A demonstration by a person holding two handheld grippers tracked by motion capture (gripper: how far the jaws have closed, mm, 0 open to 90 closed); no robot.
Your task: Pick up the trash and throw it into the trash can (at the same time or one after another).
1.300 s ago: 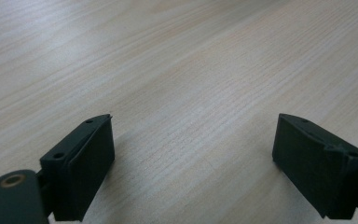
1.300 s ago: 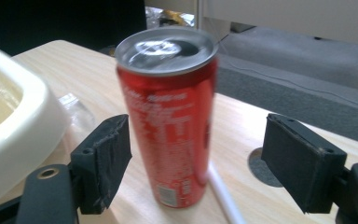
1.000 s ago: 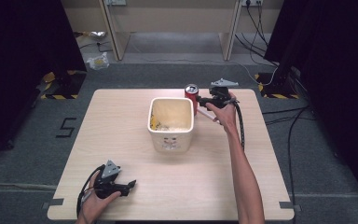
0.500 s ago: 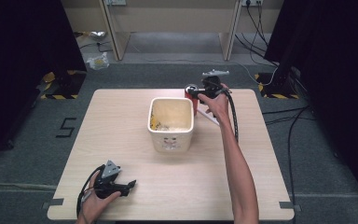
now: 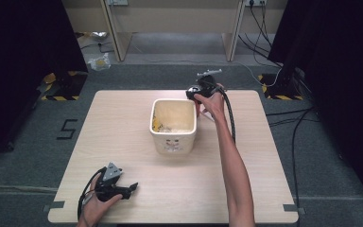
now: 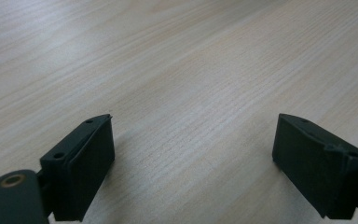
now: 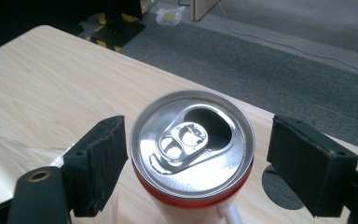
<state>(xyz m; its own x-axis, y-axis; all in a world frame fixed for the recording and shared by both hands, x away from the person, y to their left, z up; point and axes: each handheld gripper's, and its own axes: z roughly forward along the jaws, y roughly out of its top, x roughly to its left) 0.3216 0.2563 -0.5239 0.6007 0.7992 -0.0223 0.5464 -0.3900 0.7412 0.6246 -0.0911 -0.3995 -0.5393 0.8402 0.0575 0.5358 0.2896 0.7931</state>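
Right tool [image 7: 191,163] jaws are spread either side of an opened red can [image 7: 192,149], centre frame. Left tool [image 6: 191,163] is spread over bare bench [image 6: 177,70].

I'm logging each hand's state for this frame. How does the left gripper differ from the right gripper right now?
The left gripper lies low at the near edge of the light wooden table, its jaws around nothing but bare wood; the right gripper is at the far edge beside the cream square bin, its jaws around an opened red drink can, one near its side, the other clear. Both are open.
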